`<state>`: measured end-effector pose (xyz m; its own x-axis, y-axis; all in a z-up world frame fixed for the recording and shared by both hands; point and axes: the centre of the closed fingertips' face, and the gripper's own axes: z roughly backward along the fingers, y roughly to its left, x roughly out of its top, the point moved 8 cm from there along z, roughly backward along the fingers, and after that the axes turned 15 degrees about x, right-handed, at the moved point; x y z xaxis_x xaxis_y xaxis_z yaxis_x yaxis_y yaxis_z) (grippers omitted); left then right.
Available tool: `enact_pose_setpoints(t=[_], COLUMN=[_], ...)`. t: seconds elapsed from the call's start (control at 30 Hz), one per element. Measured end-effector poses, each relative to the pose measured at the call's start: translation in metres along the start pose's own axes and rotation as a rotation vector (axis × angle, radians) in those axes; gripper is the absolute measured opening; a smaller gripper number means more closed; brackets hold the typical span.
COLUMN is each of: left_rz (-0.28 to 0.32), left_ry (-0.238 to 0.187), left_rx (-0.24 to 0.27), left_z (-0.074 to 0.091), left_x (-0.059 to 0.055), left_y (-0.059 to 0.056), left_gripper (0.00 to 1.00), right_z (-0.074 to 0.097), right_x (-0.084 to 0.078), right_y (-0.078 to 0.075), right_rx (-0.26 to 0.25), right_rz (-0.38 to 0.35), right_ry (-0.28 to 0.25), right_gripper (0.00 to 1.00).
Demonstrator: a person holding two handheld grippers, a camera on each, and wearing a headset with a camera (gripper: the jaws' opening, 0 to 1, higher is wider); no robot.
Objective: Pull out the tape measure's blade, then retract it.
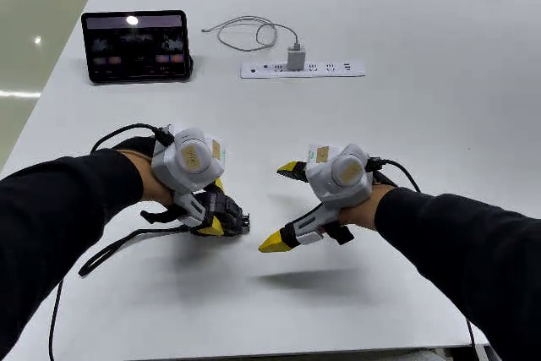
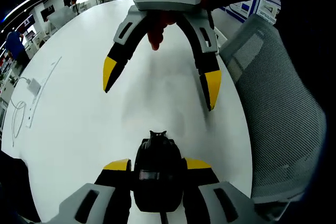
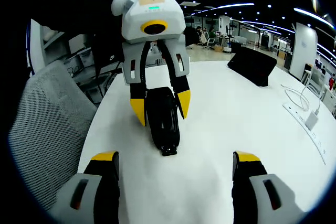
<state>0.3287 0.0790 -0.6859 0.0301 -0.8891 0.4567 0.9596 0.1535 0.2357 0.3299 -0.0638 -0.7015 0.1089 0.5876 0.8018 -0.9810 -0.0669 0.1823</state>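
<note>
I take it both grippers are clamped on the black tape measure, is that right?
Not both. The left gripper is clamped on the black tape measure, but the right gripper is open and apart from it, holding nothing; the right gripper view shows this.

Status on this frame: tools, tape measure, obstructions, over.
Left tool shut on tape measure. Right tool open, facing it, not touching. Nothing pulled out yet. Bare table between them.

Table (image 1: 397, 116) bare between tape (image 1: 235, 219), clamped in my left gripper (image 1: 221, 211), and my spread right gripper (image 1: 279, 206). Tablet (image 1: 136, 46), strip (image 1: 303, 68) far back; chair (image 3: 42, 129) beside edge.
</note>
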Motion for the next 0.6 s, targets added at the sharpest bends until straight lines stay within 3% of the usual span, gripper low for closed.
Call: enact_pose_setpoints(t=[0.2,0.33,0.6], left_rz=[0.007,0.04,0.051], left_ry=[0.014,0.007,-0.018], left_rx=[-0.003,-0.006,-0.014], left_z=[-0.001,0.0,0.0], left_x=[0.0,-0.002,-0.003], left_y=[0.0,0.001,0.001], left_gripper=[0.33,0.33,0.33], right_z=[-0.01,-0.017,-0.038], right_x=[0.0,0.0,-0.002], right_y=[-0.003,-0.006,-0.004], right_rx=[0.021,0.025,0.052], right_rz=[0.03,0.026,0.038], right_ry=[0.028,0.041,0.095], right_gripper=[0.68,0.5,0.35])
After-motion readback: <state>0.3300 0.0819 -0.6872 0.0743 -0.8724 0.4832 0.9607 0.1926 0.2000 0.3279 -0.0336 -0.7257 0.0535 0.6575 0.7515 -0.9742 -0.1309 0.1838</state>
